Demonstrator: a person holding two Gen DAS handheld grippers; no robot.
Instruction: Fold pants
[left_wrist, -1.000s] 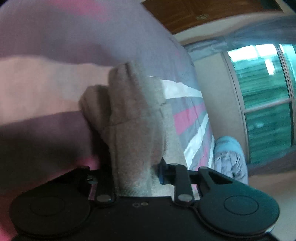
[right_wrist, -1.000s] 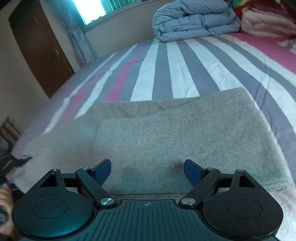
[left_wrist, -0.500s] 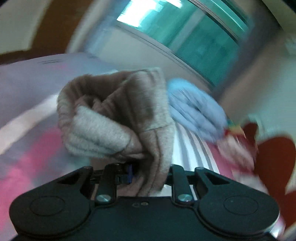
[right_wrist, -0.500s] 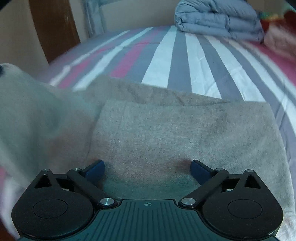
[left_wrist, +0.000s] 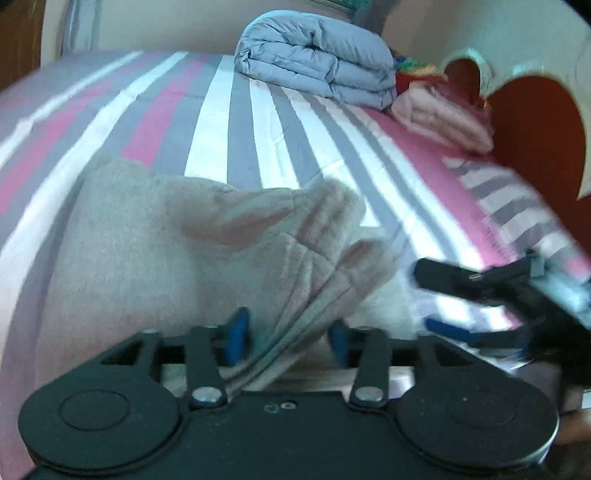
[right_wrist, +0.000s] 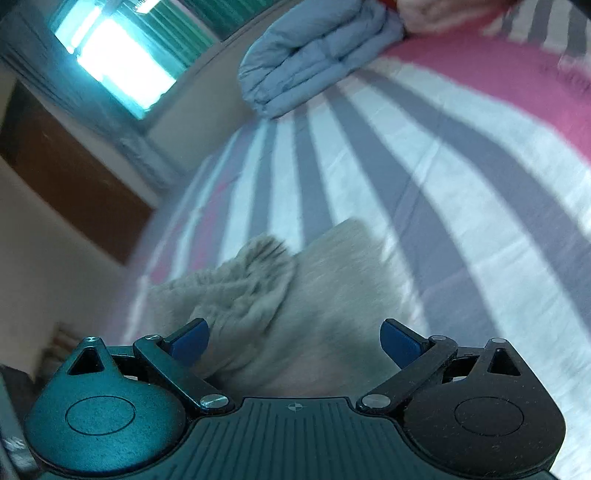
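Note:
The beige fleece pants (left_wrist: 177, 258) lie folded on the striped bed. My left gripper (left_wrist: 288, 336) has its blue pads apart with a bunched end of the pants (left_wrist: 325, 266) lying between them; the cloth touches the left pad only. My right gripper (right_wrist: 295, 339) is open and empty, just above the pants (right_wrist: 295, 314). It also shows in the left wrist view (left_wrist: 491, 306), blurred, at the right of the pants.
The bed sheet (left_wrist: 258, 122) has grey, white and pink stripes. A folded grey-blue duvet (left_wrist: 321, 62) and a pink folded blanket (left_wrist: 439, 114) lie at the far end. A red heart-shaped headboard (left_wrist: 535, 122) stands at the right. A window (right_wrist: 122, 62) and brown door (right_wrist: 66, 184) are behind.
My left gripper has carried the pants' end over onto the folded part and its jaws have opened. My right gripper has lifted and tilted to the right.

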